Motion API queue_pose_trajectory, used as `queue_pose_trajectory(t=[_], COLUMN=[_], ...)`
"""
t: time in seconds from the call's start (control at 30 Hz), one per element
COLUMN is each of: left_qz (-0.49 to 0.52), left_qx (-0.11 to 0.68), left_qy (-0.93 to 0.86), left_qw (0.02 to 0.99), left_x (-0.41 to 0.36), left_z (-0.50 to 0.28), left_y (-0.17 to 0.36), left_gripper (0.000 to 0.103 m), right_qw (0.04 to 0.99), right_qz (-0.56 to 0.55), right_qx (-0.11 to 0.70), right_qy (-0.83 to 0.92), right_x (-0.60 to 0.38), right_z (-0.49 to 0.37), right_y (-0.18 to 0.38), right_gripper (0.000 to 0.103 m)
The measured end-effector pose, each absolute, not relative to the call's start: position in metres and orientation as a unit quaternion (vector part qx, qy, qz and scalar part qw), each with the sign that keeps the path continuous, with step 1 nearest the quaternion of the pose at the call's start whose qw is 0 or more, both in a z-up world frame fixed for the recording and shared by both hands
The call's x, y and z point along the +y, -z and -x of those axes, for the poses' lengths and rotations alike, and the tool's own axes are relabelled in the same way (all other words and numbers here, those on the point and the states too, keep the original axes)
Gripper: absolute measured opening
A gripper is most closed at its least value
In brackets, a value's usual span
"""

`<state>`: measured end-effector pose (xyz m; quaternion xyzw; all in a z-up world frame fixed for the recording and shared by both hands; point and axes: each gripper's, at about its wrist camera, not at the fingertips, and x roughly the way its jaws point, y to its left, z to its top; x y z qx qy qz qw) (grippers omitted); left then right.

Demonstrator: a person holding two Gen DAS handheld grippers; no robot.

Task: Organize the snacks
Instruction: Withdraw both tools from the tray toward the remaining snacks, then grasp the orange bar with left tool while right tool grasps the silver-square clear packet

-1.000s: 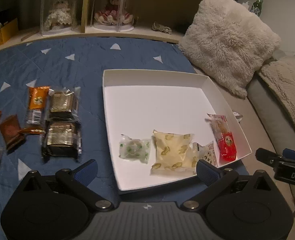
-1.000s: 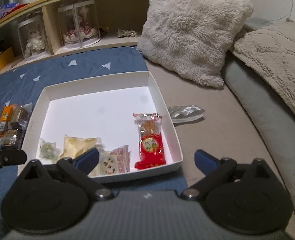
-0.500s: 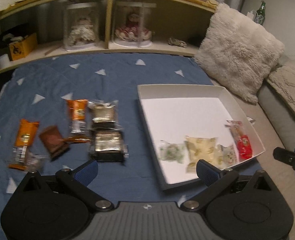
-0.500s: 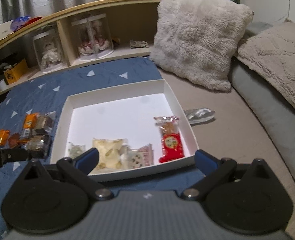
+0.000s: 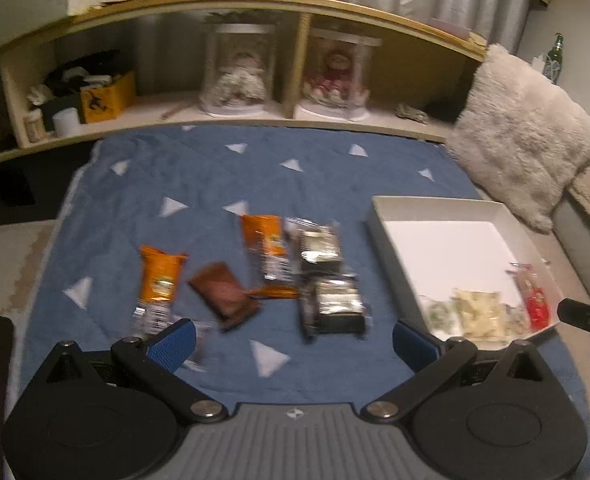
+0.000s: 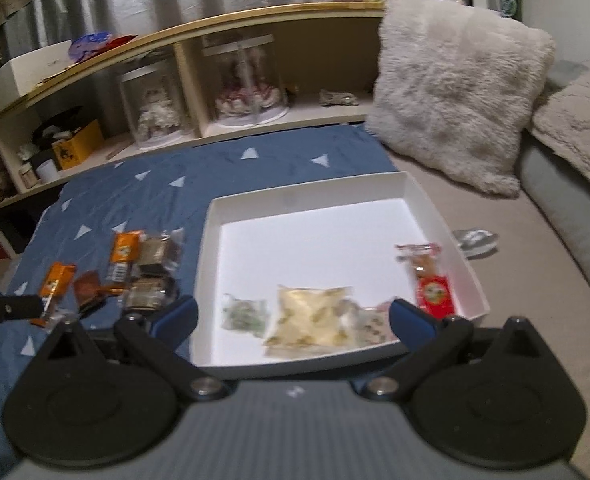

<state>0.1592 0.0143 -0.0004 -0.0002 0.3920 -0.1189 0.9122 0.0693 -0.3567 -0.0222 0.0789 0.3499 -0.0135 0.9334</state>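
in white box, red packet lengthwise

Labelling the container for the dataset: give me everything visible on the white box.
The white box is a shallow, square, open-topped tray with low upright walls, apparently cardboard. It sits flat, partly on the blue triangle-print blanket and partly on the grey couch surface. Four wrapped snacks line its near edge: a green-speckled packet, a yellow packet, a small pale packet, and a red packet. The rest is bare. Neither gripper touches it.
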Motion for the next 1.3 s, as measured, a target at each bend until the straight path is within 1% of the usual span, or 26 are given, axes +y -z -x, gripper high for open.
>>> queue_pose_trajectory(t=[0.27, 0.63, 0.73, 1.0, 1.17, 1.3], left_qz=[0.005, -0.023, -0.034, -0.055, -0.037, -0.031], left_qx=[0.382, 0.389, 0.37, 0.382, 0.383, 0.397], left_qy=[0.089, 0.039, 0.021, 0.021, 0.024, 0.02], left_qw=[0.92, 0.92, 0.928, 0.922, 0.923, 0.917], left_x=[0.069, 0.101, 0.103, 0.109, 0.118, 0.122], left_z=[-0.177, -0.215, -0.225, -0.253, -0.265, -0.275], left_y=[0.005, 0.04, 0.05, 0.08, 0.092, 0.105], left_gripper=[0.103, 0.103, 0.103, 0.103, 0.103, 0.103], right_qw=[0.933, 0.931, 0.933, 0.927, 0.923, 0.912], right_qz=[-0.082, -0.111, -0.114, -0.094, -0.066, -0.07], right_qx=[0.35, 0.343, 0.339, 0.359, 0.377, 0.403], right_qy=[-0.022, -0.053, -0.048, -0.05, -0.035, -0.031], right_x=[-0.304, -0.241, -0.228, -0.208, -0.196, -0.189], right_z=[-0.091, -0.138, -0.151, -0.185, -0.206, -0.227], right_y=[0.026, 0.048, 0.057, 0.081, 0.093, 0.112], right_gripper=[0.102, 0.102, 0.102, 0.103, 0.103, 0.103])
